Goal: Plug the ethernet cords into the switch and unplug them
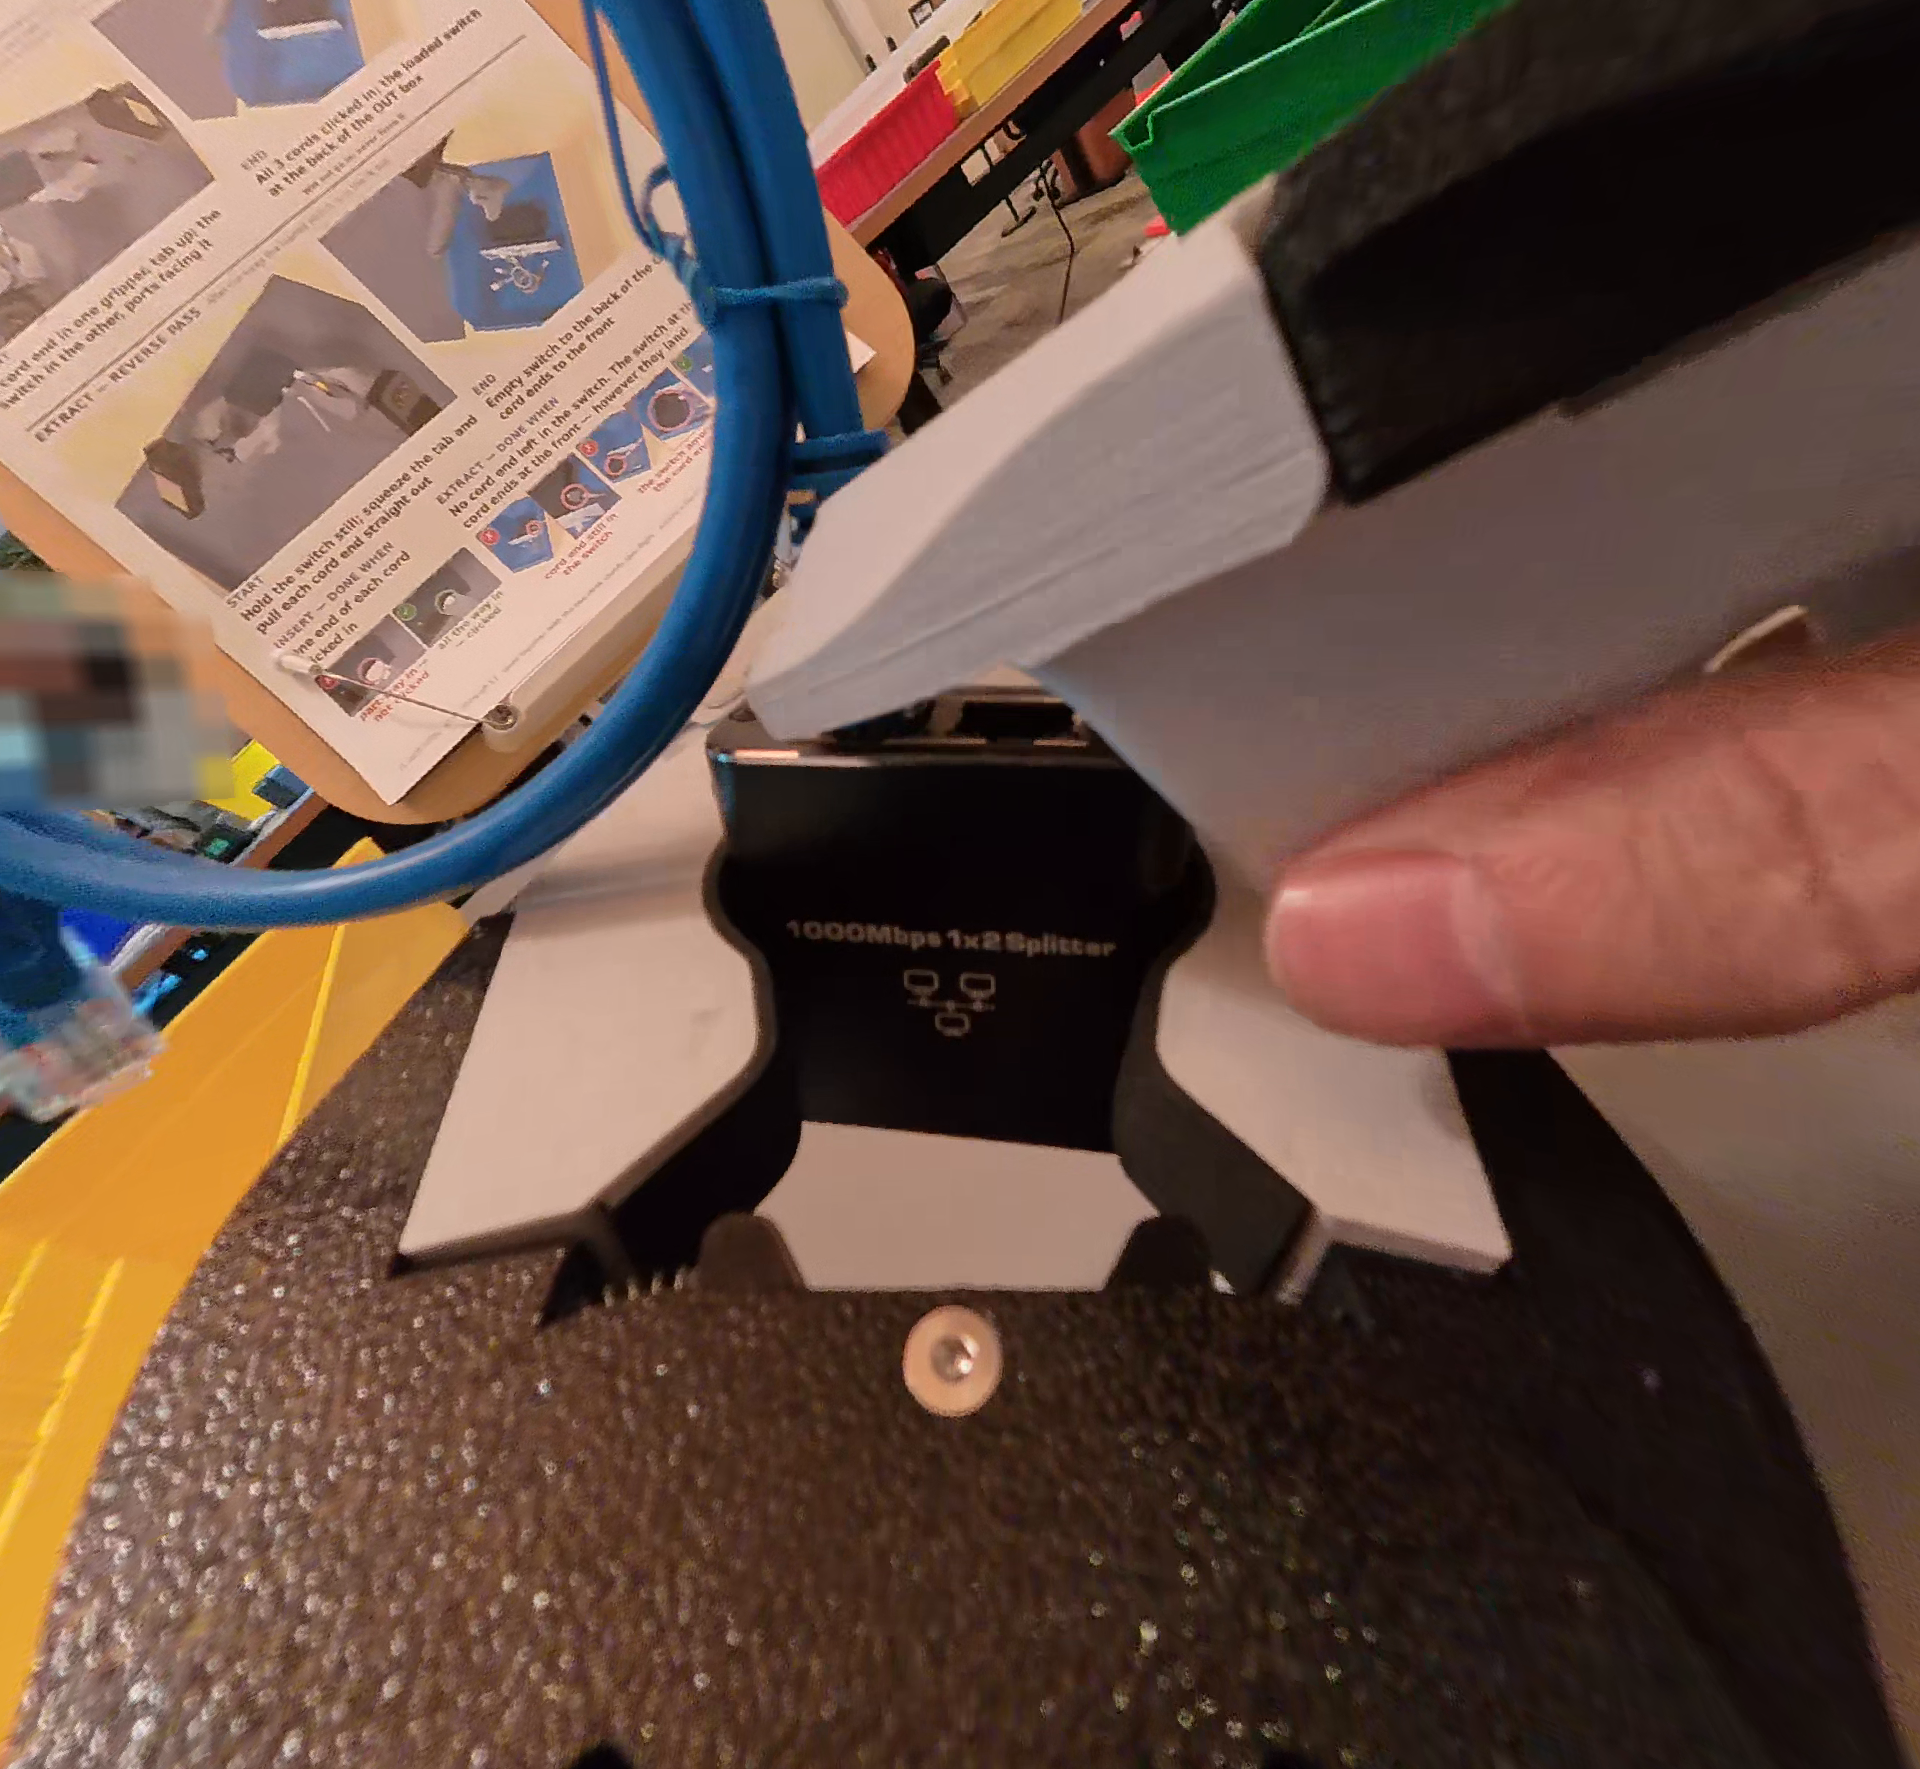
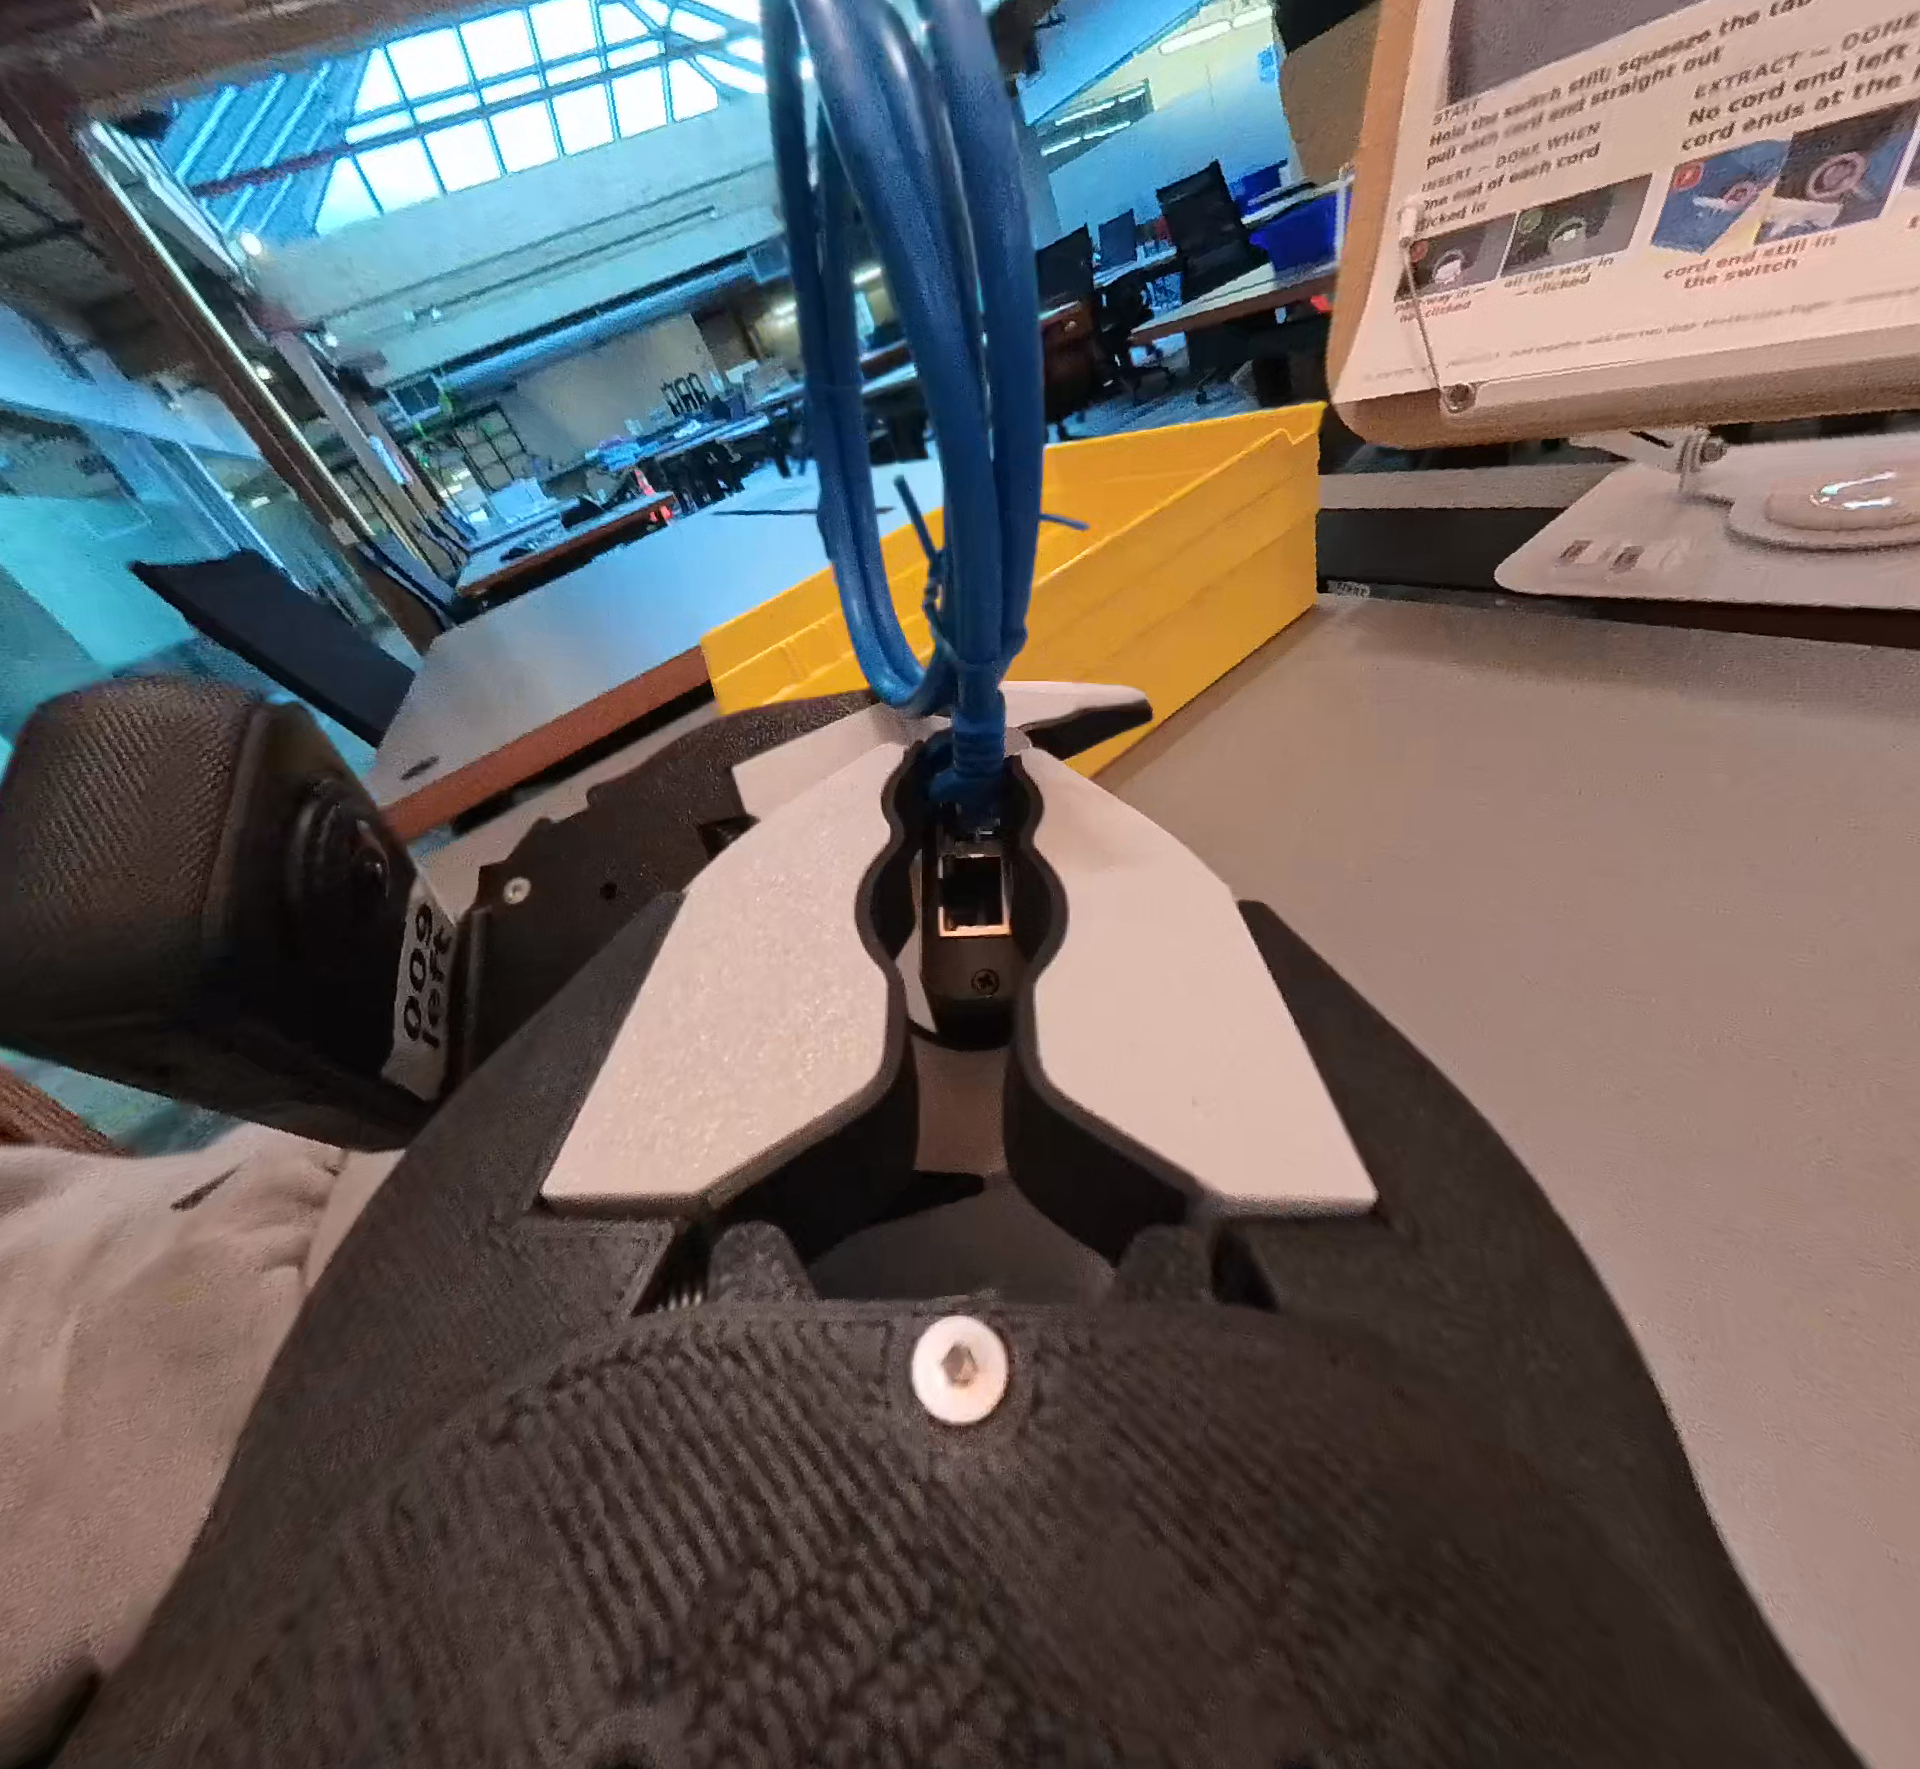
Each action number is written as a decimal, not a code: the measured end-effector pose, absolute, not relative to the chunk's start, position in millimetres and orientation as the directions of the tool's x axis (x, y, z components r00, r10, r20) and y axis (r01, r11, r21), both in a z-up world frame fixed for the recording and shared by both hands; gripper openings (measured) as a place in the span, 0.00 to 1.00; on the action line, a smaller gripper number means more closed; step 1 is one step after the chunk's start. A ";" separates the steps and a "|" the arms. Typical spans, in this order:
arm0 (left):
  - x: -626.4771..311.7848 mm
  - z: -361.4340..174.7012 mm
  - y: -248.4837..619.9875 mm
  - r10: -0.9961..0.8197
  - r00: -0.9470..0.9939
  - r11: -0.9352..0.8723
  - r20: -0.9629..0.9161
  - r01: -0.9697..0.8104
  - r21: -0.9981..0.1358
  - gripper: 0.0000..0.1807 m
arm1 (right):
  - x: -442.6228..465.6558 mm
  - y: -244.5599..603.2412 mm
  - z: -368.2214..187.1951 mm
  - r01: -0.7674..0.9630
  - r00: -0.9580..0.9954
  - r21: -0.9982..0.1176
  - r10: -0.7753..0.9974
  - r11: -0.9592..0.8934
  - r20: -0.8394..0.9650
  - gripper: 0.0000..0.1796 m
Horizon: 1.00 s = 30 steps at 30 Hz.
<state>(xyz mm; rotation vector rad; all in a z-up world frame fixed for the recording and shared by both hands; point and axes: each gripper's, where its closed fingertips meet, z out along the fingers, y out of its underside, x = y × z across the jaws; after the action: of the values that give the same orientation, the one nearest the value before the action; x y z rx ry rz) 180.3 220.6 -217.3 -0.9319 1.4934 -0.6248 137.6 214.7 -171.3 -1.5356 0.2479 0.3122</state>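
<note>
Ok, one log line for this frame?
left gripper: shut on switch | right gripper: shut on blue cord at switch | neighbouring port: empty | seating: unclear

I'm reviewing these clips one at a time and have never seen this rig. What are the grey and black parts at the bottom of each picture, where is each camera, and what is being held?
These are two handheld grippers, each with a camera looking out along its two grey fingers. In the left wrist view, the left gripper is shut on a small black switch; the other gripper's finger and a person's thumb reach in from the right. In the right wrist view, the right gripper is closed around the plug end of a coiled blue ethernet cord, at the switch's ports. Behind stand a yellow bin, a grey table and an instruction sheet.
</note>
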 end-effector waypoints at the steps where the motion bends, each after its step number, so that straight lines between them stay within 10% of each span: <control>1: 180.2 -215.3 219.9 -0.830 0.035 0.542 -0.557 -0.184 -0.820 0.42 | 136.8 213.7 -170.1 -0.321 0.946 -0.947 0.049 0.003 -0.321 0.08; 14: 177.8 -199.2 215.8 -0.783 0.095 0.610 -0.615 -0.075 -0.789 0.42 | 145.5 208.4 -163.5 -0.522 0.841 -0.853 0.188 0.029 -0.508 0.08; 30: 197.2 -218.6 220.2 -0.873 0.016 0.476 -0.488 -0.194 -0.858 0.42 | 159.4 217.1 -174.6 -0.175 0.983 -0.977 0.027 -0.120 -0.180 0.08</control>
<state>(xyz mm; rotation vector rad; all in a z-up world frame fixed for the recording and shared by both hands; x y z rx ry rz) 197.2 220.2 -218.6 -0.9804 1.4909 -0.6888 159.4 217.1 -174.6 -1.6836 0.1124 0.1735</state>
